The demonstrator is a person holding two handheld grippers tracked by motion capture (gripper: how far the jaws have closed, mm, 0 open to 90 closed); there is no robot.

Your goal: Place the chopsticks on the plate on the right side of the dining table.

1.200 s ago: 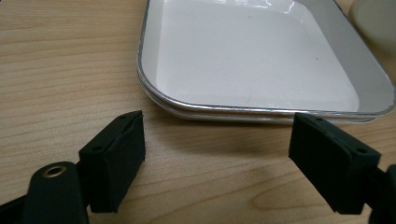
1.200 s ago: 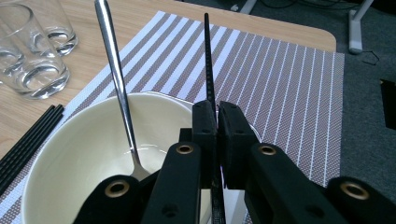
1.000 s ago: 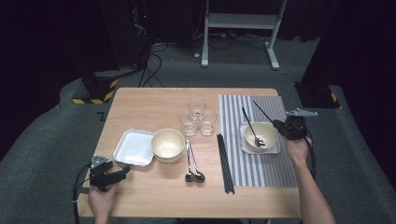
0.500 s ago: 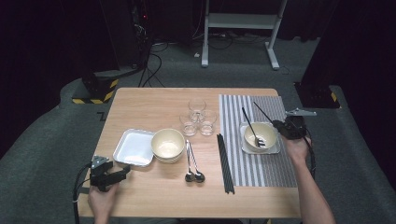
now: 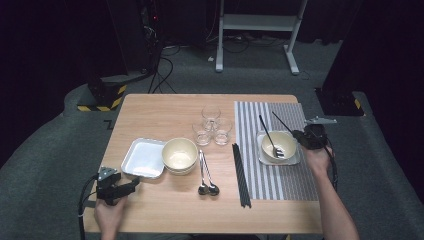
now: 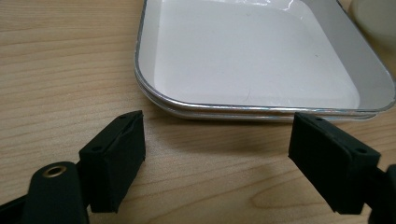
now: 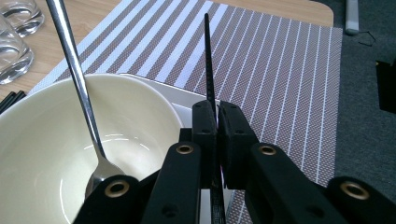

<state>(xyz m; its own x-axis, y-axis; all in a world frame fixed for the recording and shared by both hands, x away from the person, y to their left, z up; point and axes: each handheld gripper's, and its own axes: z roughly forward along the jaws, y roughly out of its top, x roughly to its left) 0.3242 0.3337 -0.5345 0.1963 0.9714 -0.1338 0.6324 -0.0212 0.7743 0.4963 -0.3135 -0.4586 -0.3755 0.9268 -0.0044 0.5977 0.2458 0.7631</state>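
1. We are pinching one thin black chopstick (image 7: 208,60) in our right gripper (image 7: 217,116). The jaws are closed tight on it, and it is sticking up and away over the striped mat (image 5: 287,175), just right of the bowl (image 5: 278,146) with the spoon (image 7: 74,79) in it.
2. The chopstick is so thin that it may be slipping or twisting in the jaws. If we are tipping our hand too fast, it could be falling onto the mat or rolling off the right edge of the table (image 5: 165,110).
3. The bowl is right next to our gripper. If we are swinging left, we could be bumping the bowl or knocking the spoon out.
4. The far tip could be poking the glasses (image 5: 212,127) if we are reaching too far left.
5. Our left gripper (image 5: 112,187) is waiting wide open and empty at the near left, just in front of the white tray (image 6: 252,56). If we are pushing it forward, it could be shoving the tray into the other bowl (image 5: 179,154).
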